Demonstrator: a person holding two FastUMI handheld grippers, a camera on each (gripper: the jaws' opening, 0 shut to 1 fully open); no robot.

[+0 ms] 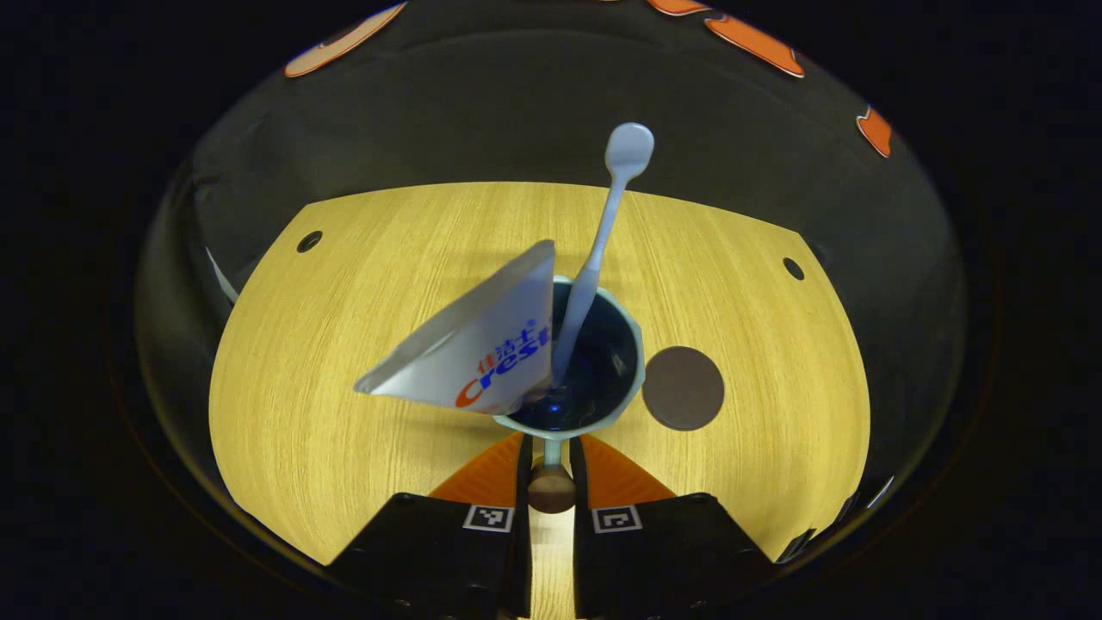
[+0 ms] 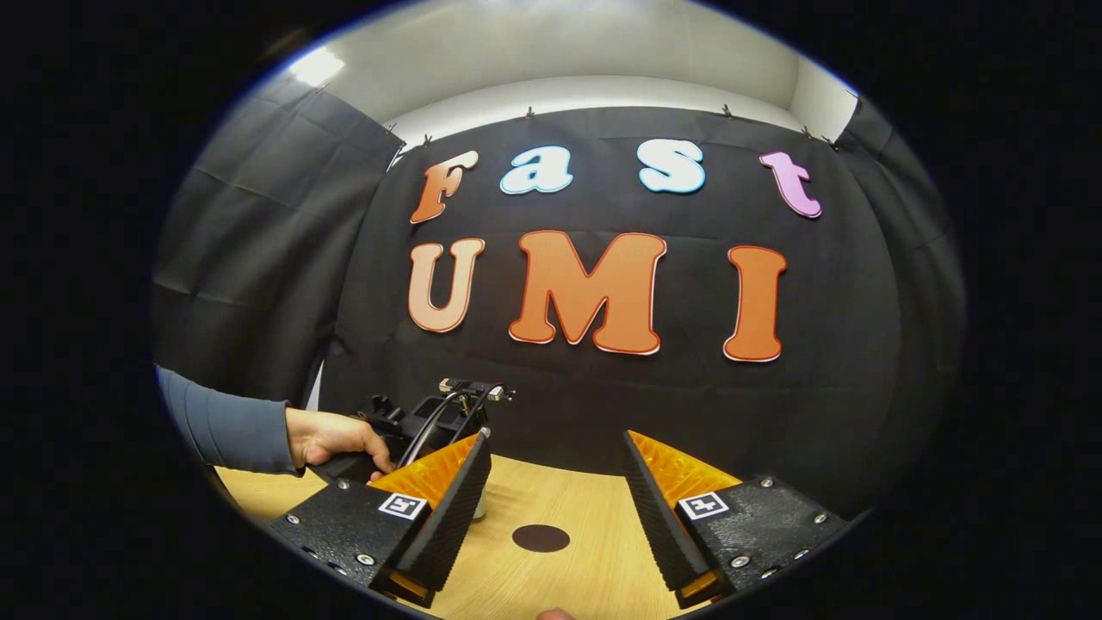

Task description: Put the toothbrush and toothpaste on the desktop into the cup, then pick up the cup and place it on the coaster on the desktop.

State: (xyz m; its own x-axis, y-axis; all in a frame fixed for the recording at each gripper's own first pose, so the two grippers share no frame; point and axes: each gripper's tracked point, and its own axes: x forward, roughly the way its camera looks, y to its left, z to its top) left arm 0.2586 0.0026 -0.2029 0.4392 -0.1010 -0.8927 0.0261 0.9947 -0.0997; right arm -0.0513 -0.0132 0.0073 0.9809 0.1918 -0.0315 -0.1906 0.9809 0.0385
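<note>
Black cloth is hung behind a pale wooden counter (image 1: pixel 344 362). On it, a cup (image 1: pixel 633 379) is seen with a toothpaste tube (image 1: pixel 482 344) and a toothbrush (image 1: pixel 603 232) leaned inside. The cup's handle (image 1: pixel 551 452) is clamped between the closed fingers of the left hand-held gripper (image 1: pixel 551 469). A dark round coaster (image 1: pixel 683 388) is laid bare just beside the cup. The right hand-held gripper (image 2: pixel 555 508) is held with its fingers wide apart above the counter, gripping nothing, and a person's hand (image 2: pixel 331 439) in a grey sleeve (image 2: pixel 228 426) is seen beyond it.
</note>
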